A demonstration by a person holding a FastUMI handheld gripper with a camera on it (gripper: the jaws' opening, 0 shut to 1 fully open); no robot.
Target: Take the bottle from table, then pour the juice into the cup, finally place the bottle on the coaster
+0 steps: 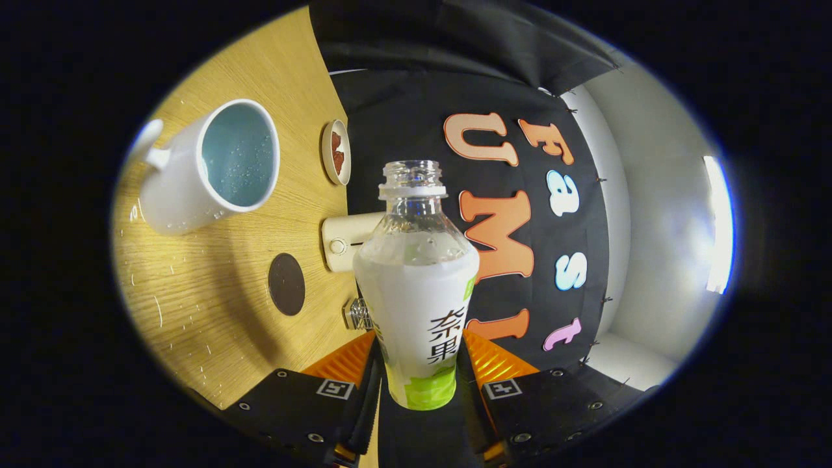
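My gripper (pixel 416 354) is shut on a clear plastic bottle (pixel 416 286) with a white and green label. The bottle has no cap, and droplets cling inside its shoulder. The view is rolled, so the wooden table (pixel 214 318) stands like a wall beside the bottle, and the bottle lies roughly level with it. A white cup (pixel 208 166) with a pale blue inside and a handle sits on the table, beyond the fingers and apart from the bottle's mouth. Small drops or bubbles show inside the cup. A dark round coaster (pixel 286 284) lies nearer, between the cup and my fingers.
A small round dish (pixel 337 151) with something red in it sits near the table's far edge. A cream-coloured device (pixel 343 242) and a small shiny object (pixel 357 314) lie by that edge, partly behind the bottle. Water spots dot the tabletop.
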